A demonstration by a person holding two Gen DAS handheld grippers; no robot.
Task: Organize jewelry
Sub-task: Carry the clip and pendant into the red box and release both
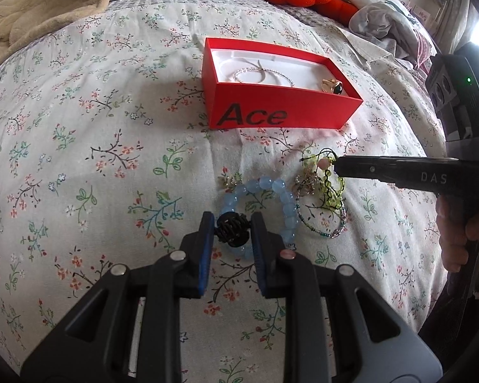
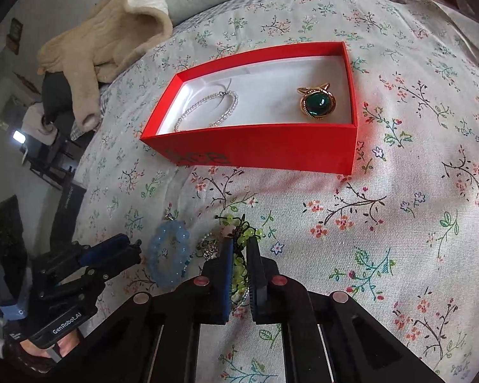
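Our right hand-held gripper (image 2: 239, 249) pinches the yellow-green beaded cord bracelet (image 2: 239, 266), lower centre; tangled neighbours may lift too. Left hand-held gripper (image 1: 231, 228) clamps a black claw hair clip (image 1: 231, 228).

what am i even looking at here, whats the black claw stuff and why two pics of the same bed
There is no robot here. A person holds a two-finger gripper in each hand, and each gripper has a wide-angle camera looking along its fingers. One picture is from the left gripper, the other from the right gripper, so you see the same bed from two sides.

On the floral bedspread stands an open red box holding a pearl bracelet and a gold ring with a green stone. In front of it lies a small pile of jewelry, including a blue bead bracelet.

The left gripper's fingers sit on either side of a small black hair claw. The right gripper is nearly closed around a green beaded bracelet. The likely aim is to move these into the box.
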